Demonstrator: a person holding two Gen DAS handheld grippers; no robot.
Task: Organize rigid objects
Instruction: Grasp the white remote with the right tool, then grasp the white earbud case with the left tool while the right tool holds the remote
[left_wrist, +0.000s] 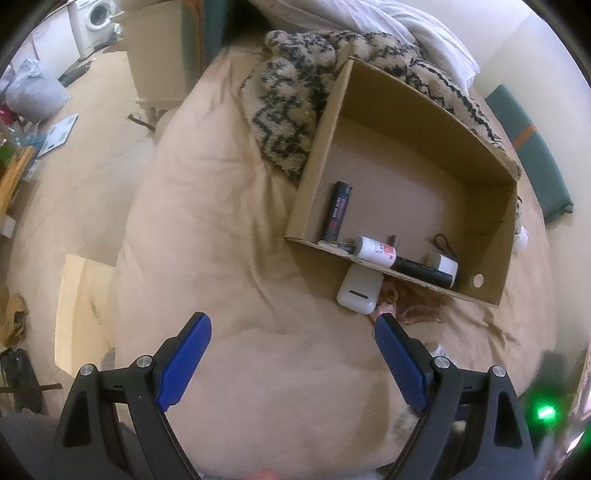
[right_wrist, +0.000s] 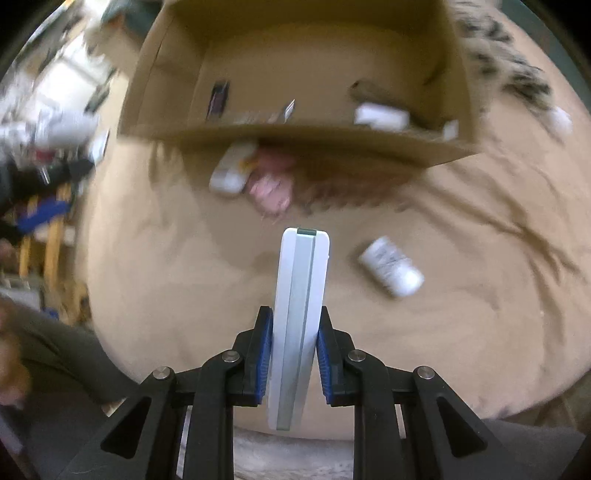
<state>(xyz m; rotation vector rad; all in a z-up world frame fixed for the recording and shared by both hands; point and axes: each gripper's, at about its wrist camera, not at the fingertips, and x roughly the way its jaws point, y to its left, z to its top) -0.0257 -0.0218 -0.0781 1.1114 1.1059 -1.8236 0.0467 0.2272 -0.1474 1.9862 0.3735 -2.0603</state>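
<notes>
A cardboard box (left_wrist: 491, 206) lies on the beige bedspread and shows in the right wrist view too (right_wrist: 317, 136). Inside it are a dark tube (left_wrist: 338, 210), a white bottle (left_wrist: 373, 251), a black marker (left_wrist: 424, 271) and a small white block (left_wrist: 445, 264). A white case (left_wrist: 358, 290) lies just outside the box's near wall; it also shows in the right wrist view (right_wrist: 231, 170). My left gripper (left_wrist: 293, 325) is open and empty above the bedspread. My right gripper (right_wrist: 295, 321) is shut on a flat white remote-like device (right_wrist: 299, 314), held edge-up. A white bottle (right_wrist: 391, 266) lies on the bed to its right.
A pink object (right_wrist: 271, 184) lies by the box's near wall. A black-and-cream patterned blanket (left_wrist: 291, 96) lies behind the box. A white pillow (left_wrist: 417, 29) is beyond. The floor (left_wrist: 85, 155) with clutter and a washing machine (left_wrist: 92, 22) is at left.
</notes>
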